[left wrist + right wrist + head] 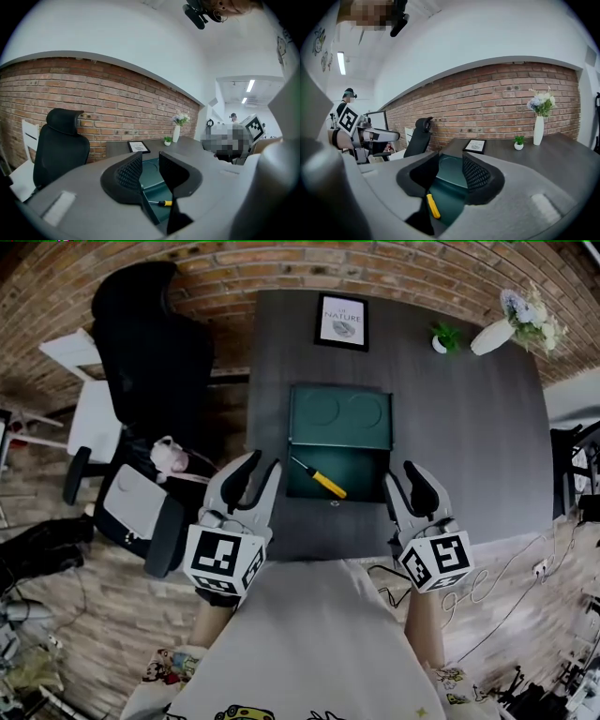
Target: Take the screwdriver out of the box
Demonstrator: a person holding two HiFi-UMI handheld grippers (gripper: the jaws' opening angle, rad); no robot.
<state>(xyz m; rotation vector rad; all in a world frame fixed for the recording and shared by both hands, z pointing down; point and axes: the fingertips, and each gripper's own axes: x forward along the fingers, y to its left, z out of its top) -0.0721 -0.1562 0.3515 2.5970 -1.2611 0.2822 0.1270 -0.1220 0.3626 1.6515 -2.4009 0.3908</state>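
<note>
A green box (pixel 338 472) lies open on the dark table (pixel 469 446), its lid (pixel 339 417) folded back. Inside lies a screwdriver (pixel 319 478) with a yellow handle and a dark shaft, set diagonally. My left gripper (pixel 262 471) hovers at the box's near left corner, jaws open and empty. My right gripper (pixel 405 480) hovers just right of the box, also open and empty. In the left gripper view the screwdriver (pixel 163 202) shows low between the fingers (pixel 127 174), beyond them. In the right gripper view its yellow handle (pixel 433 206) lies in the box (pixel 451 174) ahead of the jaws.
A framed picture (pixel 341 321), a small potted plant (pixel 442 337) and a white vase of flowers (pixel 511 326) stand along the table's far edge by the brick wall. A black office chair (pixel 155 343) stands left of the table. Cables trail on the floor at right.
</note>
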